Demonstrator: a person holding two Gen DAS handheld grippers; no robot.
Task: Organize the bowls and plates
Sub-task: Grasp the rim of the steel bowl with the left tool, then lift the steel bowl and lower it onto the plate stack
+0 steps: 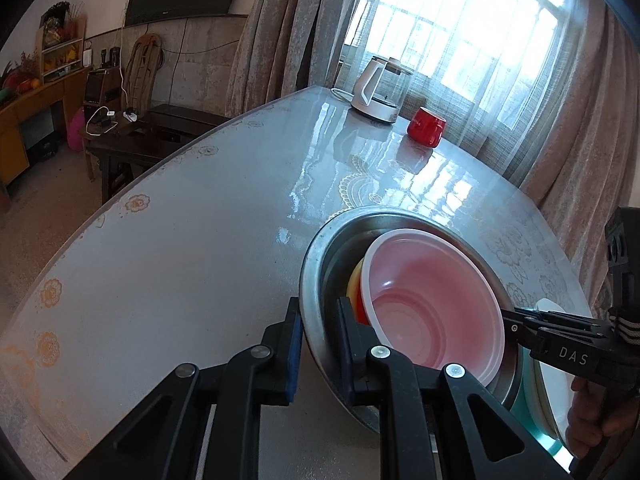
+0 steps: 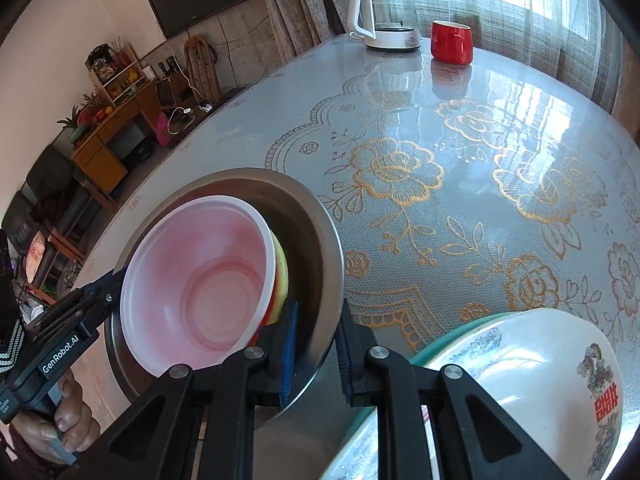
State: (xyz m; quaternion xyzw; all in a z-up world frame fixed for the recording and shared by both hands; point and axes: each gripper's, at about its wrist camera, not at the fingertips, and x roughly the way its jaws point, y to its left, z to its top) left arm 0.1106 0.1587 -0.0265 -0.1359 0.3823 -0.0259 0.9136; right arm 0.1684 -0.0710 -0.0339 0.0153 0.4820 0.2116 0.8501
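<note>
Both grippers' jaws angled down, left gripper [image 1: 319,354], right gripper [image 2: 316,350], clamping steel basin [image 1: 320,256] rim

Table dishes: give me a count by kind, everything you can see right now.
Metal basin: 1
Plastic bowls nested in it, pink-white and yellow: 2
White printed bowl: 1
Teal plate: 1
Red cup: 1
Kettle: 1
Total: 7

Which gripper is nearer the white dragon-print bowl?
Right. The right gripper grips the steel basin's rim on the side next to the white bowl; the left gripper clamps the opposite rim, farther away.
</note>
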